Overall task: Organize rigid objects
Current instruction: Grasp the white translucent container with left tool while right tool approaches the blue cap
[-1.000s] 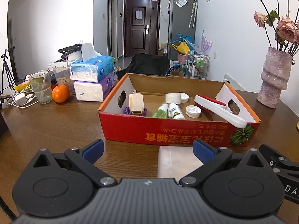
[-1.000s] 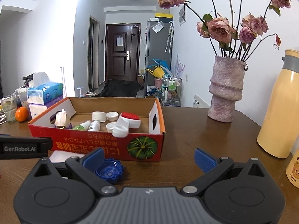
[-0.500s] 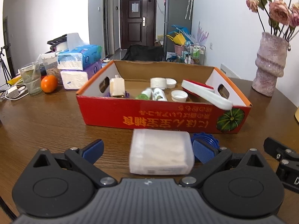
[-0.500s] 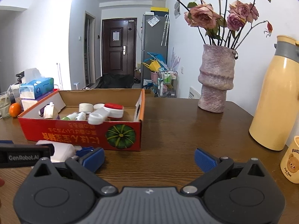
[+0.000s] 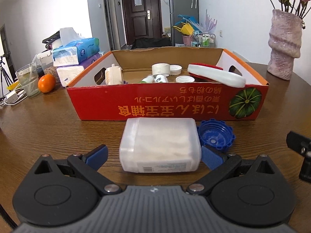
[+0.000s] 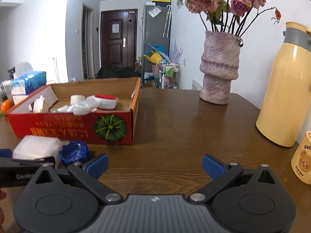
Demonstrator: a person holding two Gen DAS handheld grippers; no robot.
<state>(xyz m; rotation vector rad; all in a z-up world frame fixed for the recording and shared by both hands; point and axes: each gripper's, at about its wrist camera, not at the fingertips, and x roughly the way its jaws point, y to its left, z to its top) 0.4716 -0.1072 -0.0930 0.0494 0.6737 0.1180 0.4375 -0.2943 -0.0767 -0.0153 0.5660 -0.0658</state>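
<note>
A translucent white plastic box (image 5: pixel 160 144) lies on the wooden table in front of the red cardboard box (image 5: pixel 167 106). A blue ridged cap (image 5: pixel 215 136) lies just right of it. My left gripper (image 5: pixel 154 157) is open, its blue fingers either side of the white box's near end, not clamping it. The red box holds white caps, small bottles and a red-and-white brush (image 5: pixel 215 75). My right gripper (image 6: pixel 154 165) is open and empty over bare table; the white box (image 6: pixel 37 149) and blue cap (image 6: pixel 73 153) lie to its left.
A purple vase of dried roses (image 6: pixel 219 68) stands at the back right. A yellow thermos (image 6: pixel 287 89) and a bear mug (image 6: pixel 303 159) stand at the right. Tissue packs (image 5: pixel 75 58), an orange (image 5: pixel 46 80) and a glass (image 5: pixel 29 79) are at the left.
Both grippers have pulled back and lower from the red box. The white box and blue cap have come into view between and beside my left fingers.
</note>
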